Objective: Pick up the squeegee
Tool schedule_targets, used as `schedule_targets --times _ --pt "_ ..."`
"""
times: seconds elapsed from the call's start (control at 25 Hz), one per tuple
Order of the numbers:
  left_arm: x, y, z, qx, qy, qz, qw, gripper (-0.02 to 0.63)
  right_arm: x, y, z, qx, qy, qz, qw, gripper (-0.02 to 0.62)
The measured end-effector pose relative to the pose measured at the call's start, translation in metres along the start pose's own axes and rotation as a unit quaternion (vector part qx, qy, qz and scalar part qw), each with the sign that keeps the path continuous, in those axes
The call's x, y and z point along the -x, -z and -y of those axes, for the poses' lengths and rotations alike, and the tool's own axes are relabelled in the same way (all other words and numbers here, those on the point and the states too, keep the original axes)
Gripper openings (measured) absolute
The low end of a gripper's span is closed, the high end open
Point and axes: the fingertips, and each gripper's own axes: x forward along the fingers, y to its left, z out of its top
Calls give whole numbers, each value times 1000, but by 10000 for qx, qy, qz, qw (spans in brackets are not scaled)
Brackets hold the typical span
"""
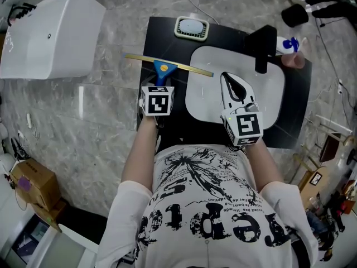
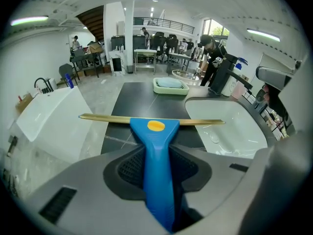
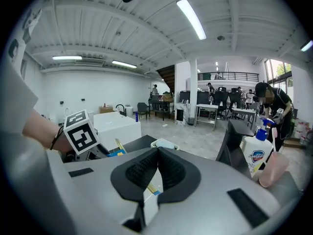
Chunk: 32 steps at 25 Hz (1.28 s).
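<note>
Blue plastic of the squeegee (image 2: 157,146) handle is clamped between the pads of the left tool (image 1: 158,84), the blade lying crosswise ahead on the black surface (image 1: 167,38). The right tool (image 3: 157,153) is closed on nothing. Lifted quickly, the smooth handle could be twisted loose by the long blade's weight.

Squeegee (image 2: 157,180): blue plastic handle, smooth, faintly ribbed; yellow button; thin brass-coloured metal strip along blade. Left gripper (image 2: 156,153): matt grey plastic shell; pads (image 2: 124,169) black, finely ribbed, rubbery. Counter (image 1: 162,38): matt black. Sink (image 1: 206,94): glossy white, ceramic look. Floor (image 1: 106,96): polished grey marble look, reflective. Soap dish (image 1: 178,29): pale green plastic, smooth. Shirt (image 1: 206,205): white cloth, black print.
</note>
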Motion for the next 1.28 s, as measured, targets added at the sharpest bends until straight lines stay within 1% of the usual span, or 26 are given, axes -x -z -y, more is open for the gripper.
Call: schedule_targets --times 0.16,0.36,0.52,0.64,0.72,0.88,1.08,1.2,1.28 --pt "11 -3 2 -37 90 178 9998 137 9 -7 -3 42 112 76 9999 15" --pt "40 -17 -3 -112 142 582 9981 137 24 -17 -13 95 301 187 9993 15" --pt "75 -29 -6 -266 190 1024 9942 138 40 -27 -25 118 467 309 9984 15" --pt "105 -43 -8 -439 245 1440 9883 138 54 -39 -35 116 627 483 9968 15" --pt "127 -53 -9 -560 274 1715 9832 138 63 -49 -43 113 704 628 9955 15" --pt "177 -65 -13 -678 334 2249 9714 138 84 -66 -66 96 708 806 9942 15" --pt "236 -86 -16 -875 401 3060 9472 138 109 -87 -86 112 844 1127 9900 15" --pt "266 -91 -18 -882 406 3384 9360 138 123 -96 -96 182 861 1257 9882 15" --pt "284 -100 -17 -908 421 3643 9259 138 131 -106 -97 266 938 1407 9852 15"
